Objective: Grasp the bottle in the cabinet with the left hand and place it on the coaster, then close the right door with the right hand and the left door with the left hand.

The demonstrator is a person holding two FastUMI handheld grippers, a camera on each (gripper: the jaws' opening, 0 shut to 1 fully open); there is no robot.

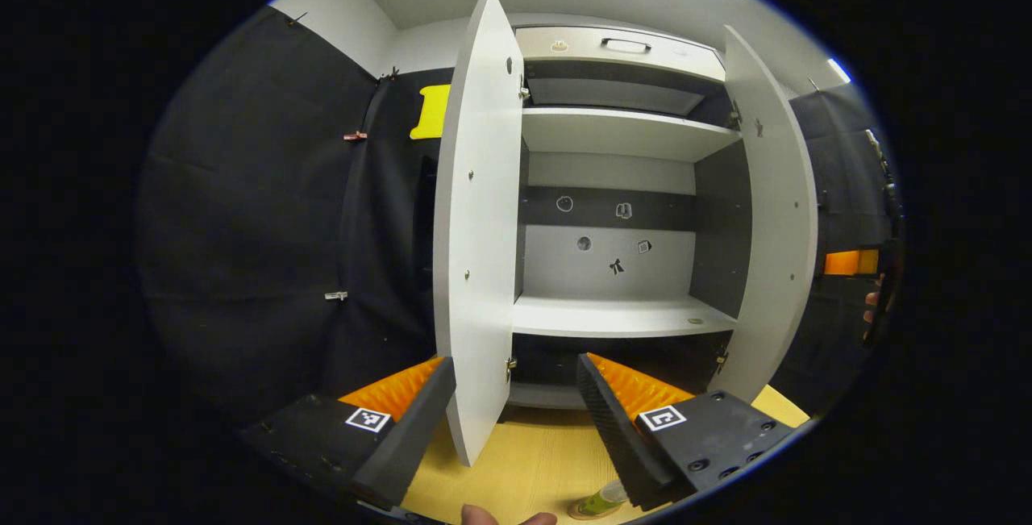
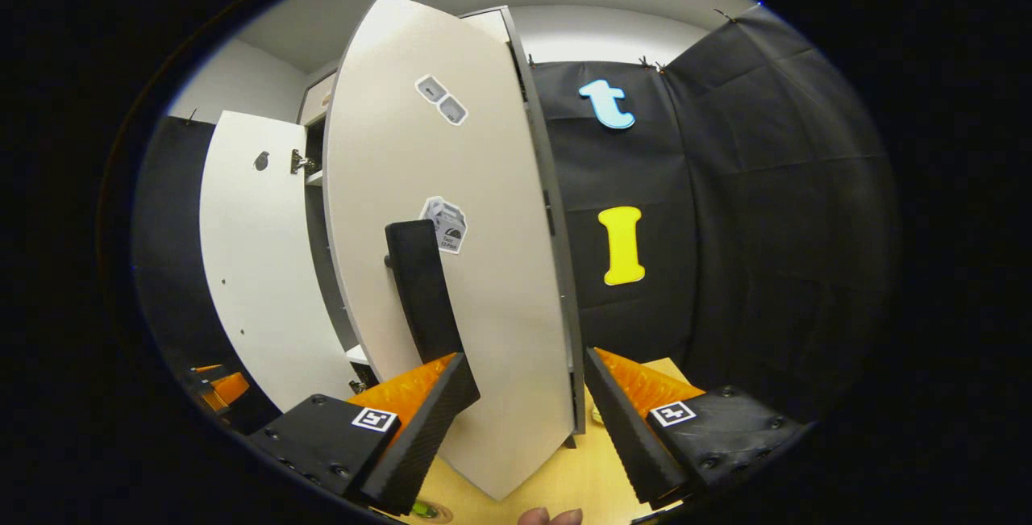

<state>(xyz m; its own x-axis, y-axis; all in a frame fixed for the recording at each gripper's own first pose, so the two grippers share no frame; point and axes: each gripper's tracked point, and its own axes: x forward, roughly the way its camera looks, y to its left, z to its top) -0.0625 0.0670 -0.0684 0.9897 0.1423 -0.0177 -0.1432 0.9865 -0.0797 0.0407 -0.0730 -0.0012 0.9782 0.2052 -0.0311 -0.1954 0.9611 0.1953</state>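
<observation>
The bottle (image 1: 598, 502) stands on the table (image 1: 524, 460), low down beside the left gripper (image 1: 516, 400), whose fingers are spread wide. The right gripper (image 2: 532, 396) is wide too, with the right door (image 2: 451, 267) edge between its fingers. The left door (image 1: 480, 227) is open.

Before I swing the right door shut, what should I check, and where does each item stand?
1. Bottle out of the cabinet, down on the table: ok.
2. Bottle seated on the coaster: cannot tell.
3. Shelf bare, nothing to catch: ok.
4. Right gripper open, at the right door: ok.
5. Right gripper touching that door: cannot tell.
6. Left gripper open, by the left door, apart from the right door: ok.
</observation>
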